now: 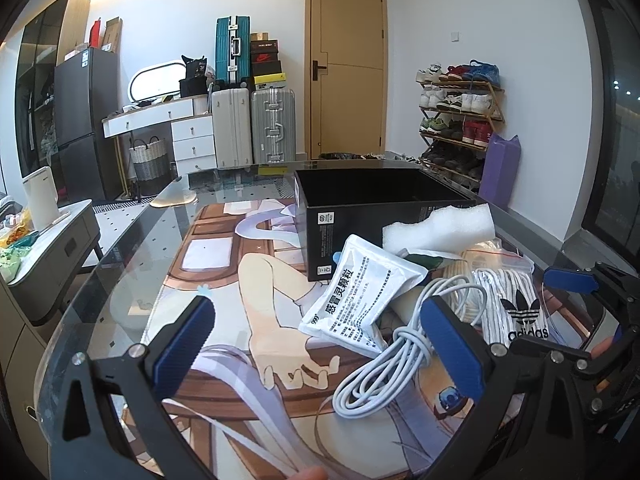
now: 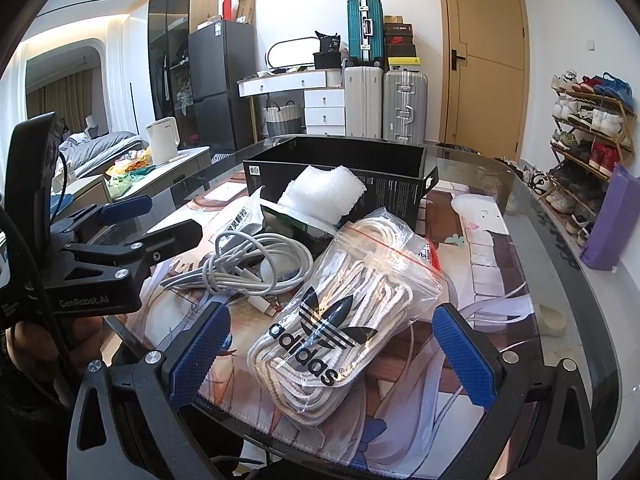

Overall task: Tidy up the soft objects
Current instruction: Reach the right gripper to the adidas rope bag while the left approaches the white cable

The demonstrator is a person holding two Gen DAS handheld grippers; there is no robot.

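A pile of soft things lies on the printed mat in front of an open black box [image 1: 380, 208] [image 2: 336, 160]. My left gripper [image 1: 320, 332] hovers open over a white sachet pack [image 1: 360, 292] and a coiled white cable [image 1: 384, 368], with its right finger beside the coil. My right gripper [image 2: 332, 348] is open, its fingers on either side of a clear adidas zip bag of white laces [image 2: 340, 312] [image 1: 516, 308] without touching it. A white foam piece [image 2: 324, 192] [image 1: 440, 228] leans on the box. The left gripper's blue pad [image 2: 126, 206] shows at the left of the right wrist view.
The glass table [image 2: 560, 240] curves away on the right, with a shoe rack [image 2: 588, 132] and a purple bag [image 2: 612, 220] beyond it. A side cabinet with a white kettle [image 1: 40, 200] stands to the left. A hand [image 2: 44, 344] holds the left gripper's handle.
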